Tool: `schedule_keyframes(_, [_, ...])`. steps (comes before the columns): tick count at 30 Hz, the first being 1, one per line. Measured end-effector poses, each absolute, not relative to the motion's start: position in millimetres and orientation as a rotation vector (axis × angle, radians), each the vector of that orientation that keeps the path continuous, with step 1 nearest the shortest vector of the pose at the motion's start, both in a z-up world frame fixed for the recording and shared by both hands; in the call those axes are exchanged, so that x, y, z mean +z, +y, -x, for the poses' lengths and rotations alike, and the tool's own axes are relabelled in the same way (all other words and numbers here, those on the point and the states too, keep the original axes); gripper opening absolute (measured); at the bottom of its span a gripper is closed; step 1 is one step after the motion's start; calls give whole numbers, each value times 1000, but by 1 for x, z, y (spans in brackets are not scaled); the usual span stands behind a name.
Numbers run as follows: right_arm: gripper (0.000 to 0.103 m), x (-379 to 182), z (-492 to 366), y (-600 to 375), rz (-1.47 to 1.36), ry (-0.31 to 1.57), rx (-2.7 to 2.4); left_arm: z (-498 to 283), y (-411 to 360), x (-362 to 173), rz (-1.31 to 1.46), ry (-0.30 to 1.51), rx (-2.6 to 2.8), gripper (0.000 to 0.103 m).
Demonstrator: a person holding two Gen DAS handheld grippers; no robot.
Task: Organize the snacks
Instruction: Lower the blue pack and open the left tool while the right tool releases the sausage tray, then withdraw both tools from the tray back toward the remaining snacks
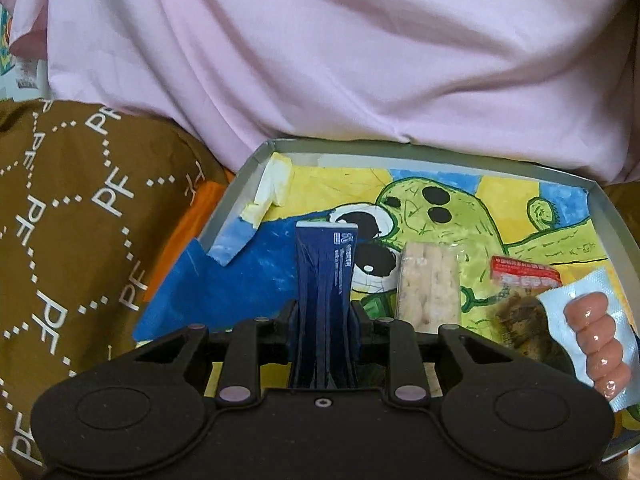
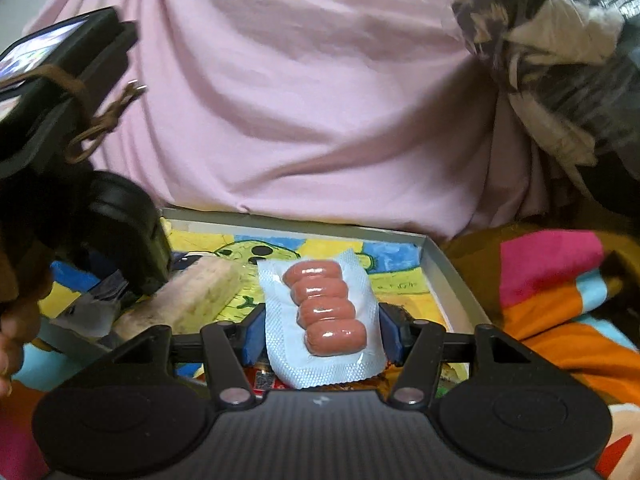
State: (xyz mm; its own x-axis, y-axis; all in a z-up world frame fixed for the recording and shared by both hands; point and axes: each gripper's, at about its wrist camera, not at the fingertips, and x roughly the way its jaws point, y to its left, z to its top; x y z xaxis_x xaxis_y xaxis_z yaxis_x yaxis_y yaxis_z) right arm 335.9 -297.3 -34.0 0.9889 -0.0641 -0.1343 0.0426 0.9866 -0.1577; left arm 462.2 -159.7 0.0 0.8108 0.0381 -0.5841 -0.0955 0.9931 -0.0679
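- Already the shallow grey tray, lined with a bright painted cactus drawing, holds several snacks: a clear pack of pale crackers, a small pack with a red label, and a dark brown snack just beside it.
- Left gripper: its fingers are pressed together on a dark blue packet, pinched near its lower end, so the packet stands up over the blue part of the drawing, above the tray's left half.
- Right gripper: its blue-padded fingers sit at either edge of a sausage pack, four pink sausages in a pale blister sheet. The pads touch the sheet's edges, and the pack is held over the tray's near right side, above the red-labelled pack.
- Neither held item looks set down yet; both appear to hover just over the tray floor.
- My judgement: the sorting is well along, with three snacks placed and two in hand. What remains is laying the blue packet in the free left area and the sausage pack on the right.
- Outside the tray I can see only bedding and patterned cloth; whether more snacks wait elsewhere I cannot tell.
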Motion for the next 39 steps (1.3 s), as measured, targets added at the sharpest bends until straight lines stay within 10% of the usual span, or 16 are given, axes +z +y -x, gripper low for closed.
schedule_keyframes(8, [69, -36, -341, -301, 137, 143, -51, -462, -159, -3, 102, 612, 65, 40])
schedule_keyframes(19, [100, -24, -325, -294, 136, 84, -46, -435, -147, 19, 143, 522, 93, 98])
schedule_keyframes(39, [103, 28, -231, -290, 135, 18, -73, -316, -122, 72, 124, 397, 58, 102])
